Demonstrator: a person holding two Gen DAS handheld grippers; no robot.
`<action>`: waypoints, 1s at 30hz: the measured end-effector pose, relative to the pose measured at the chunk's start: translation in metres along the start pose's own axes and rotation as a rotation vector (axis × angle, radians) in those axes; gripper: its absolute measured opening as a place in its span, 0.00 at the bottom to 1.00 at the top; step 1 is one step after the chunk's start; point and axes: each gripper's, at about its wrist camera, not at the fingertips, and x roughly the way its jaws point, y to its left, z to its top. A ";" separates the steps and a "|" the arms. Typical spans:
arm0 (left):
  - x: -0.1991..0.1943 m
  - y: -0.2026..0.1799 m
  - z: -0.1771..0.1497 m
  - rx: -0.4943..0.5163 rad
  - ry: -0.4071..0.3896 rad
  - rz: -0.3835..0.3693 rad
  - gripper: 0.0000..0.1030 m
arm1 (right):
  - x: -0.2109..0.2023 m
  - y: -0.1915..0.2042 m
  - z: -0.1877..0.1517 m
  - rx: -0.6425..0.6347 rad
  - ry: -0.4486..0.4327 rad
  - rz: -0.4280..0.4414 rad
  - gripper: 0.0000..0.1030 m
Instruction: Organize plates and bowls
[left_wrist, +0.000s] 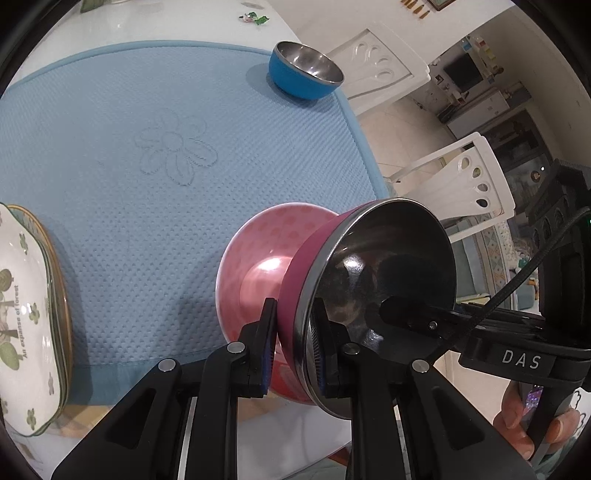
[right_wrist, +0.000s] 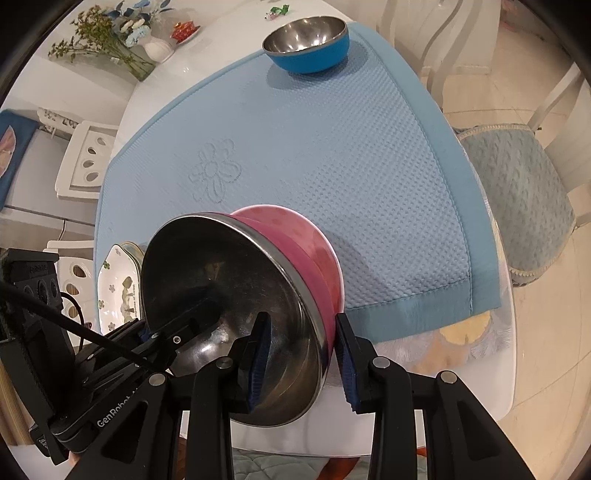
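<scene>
A pink bowl (left_wrist: 258, 269) with a steel inside (left_wrist: 388, 273) is held tilted on its side above the near edge of the blue mat (left_wrist: 147, 147). My left gripper (left_wrist: 293, 347) is shut on its rim, one finger outside, one inside. My right gripper (right_wrist: 303, 358) is shut on the opposite part of the same rim (right_wrist: 317, 332). A blue bowl (left_wrist: 304, 72) with a steel inside stands upright at the far end of the mat (right_wrist: 306, 44). White plates (left_wrist: 26, 314) with green clover prints are stacked at the mat's near left (right_wrist: 118, 291).
White chairs (left_wrist: 461, 173) stand to the right of the white table; a cushioned chair (right_wrist: 524, 206) is beside the mat. A vase of flowers (right_wrist: 110, 40) and a small red dish (right_wrist: 184, 29) sit at the far table edge.
</scene>
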 end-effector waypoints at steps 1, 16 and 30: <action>0.001 0.000 0.000 0.000 0.003 0.002 0.14 | 0.000 0.000 0.000 0.001 0.001 0.000 0.32; 0.012 0.007 0.008 -0.002 0.026 0.094 0.17 | 0.006 -0.001 0.004 -0.006 0.024 0.003 0.32; -0.002 0.019 0.008 -0.009 -0.011 0.126 0.23 | 0.005 0.002 0.009 -0.026 0.033 0.035 0.32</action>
